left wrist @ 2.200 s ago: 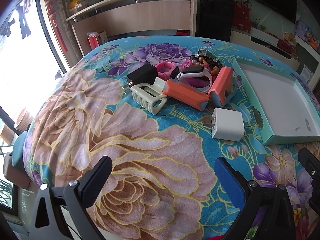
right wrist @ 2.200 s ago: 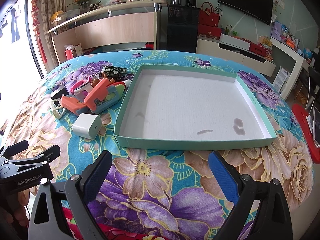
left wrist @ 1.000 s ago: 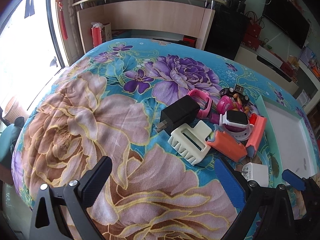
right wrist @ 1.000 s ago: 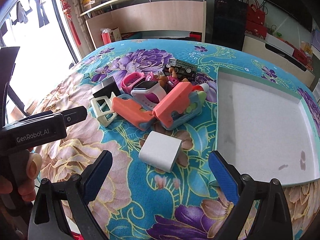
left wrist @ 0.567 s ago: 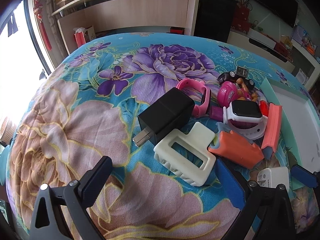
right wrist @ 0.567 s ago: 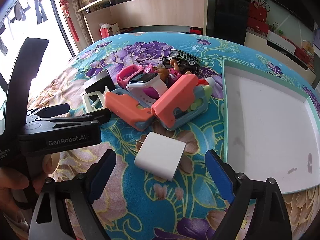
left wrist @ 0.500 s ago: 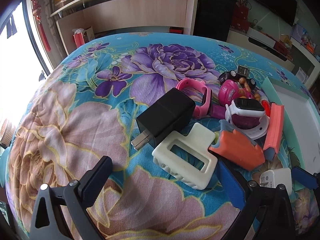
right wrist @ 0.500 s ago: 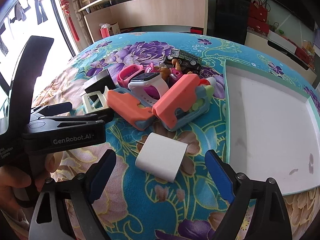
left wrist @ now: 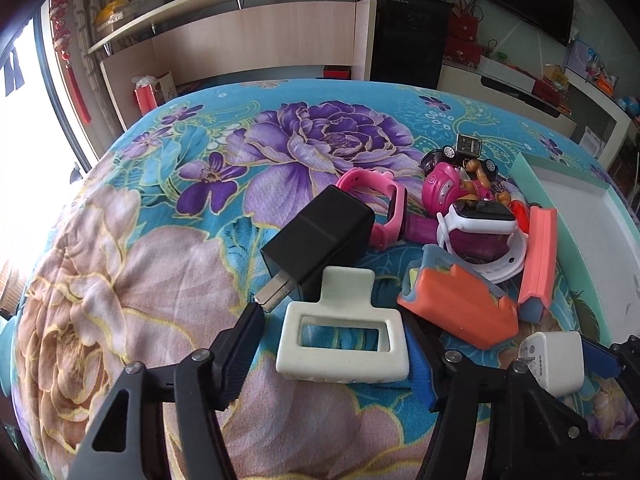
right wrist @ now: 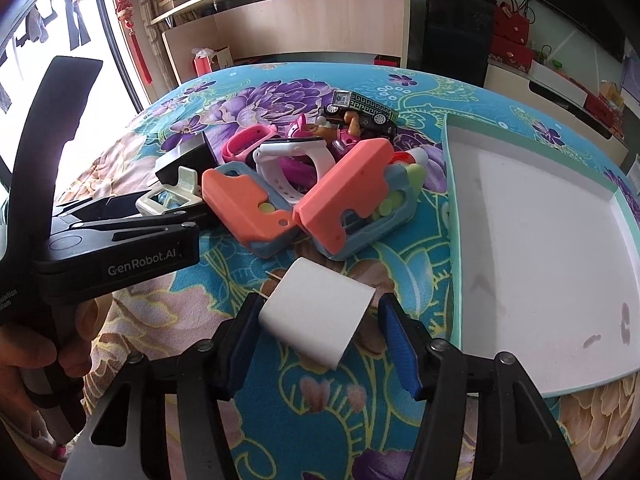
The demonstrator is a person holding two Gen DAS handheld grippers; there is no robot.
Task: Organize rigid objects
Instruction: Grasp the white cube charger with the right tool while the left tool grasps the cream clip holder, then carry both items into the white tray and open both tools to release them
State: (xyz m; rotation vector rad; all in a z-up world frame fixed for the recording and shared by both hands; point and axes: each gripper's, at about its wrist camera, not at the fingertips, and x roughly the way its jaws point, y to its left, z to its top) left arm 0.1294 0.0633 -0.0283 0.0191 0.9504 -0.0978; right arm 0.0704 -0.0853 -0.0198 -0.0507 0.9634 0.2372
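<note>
The white charger (right wrist: 316, 316) lies on the flowered cloth (right wrist: 304, 420) just beside the near left corner of the green tray (right wrist: 454, 248), with its prongs turned away to the left. It is judged light, stiff and smooth-sided, so a squeeze across its two flat faces is called for; a slip is possible if it is taken near a rounded edge. It is bracketed by the right gripper (right wrist: 320, 340), whose jaws are closing; the left pad seems at its corner, while a gap is seen at the right pad.

The cream hair claw (left wrist: 344, 336) lies in front of the black charger (left wrist: 320, 240) and touches it. It is judged light and hard but hollow and springy, with thin teeth, so it is best taken across its solid frame sides. It sits between the closing jaws of the left gripper (left wrist: 336, 356), and a firm clamp cannot be confirmed. Behind them, orange toy blocks (left wrist: 460, 308) and watches (left wrist: 480, 236) are piled.
</note>
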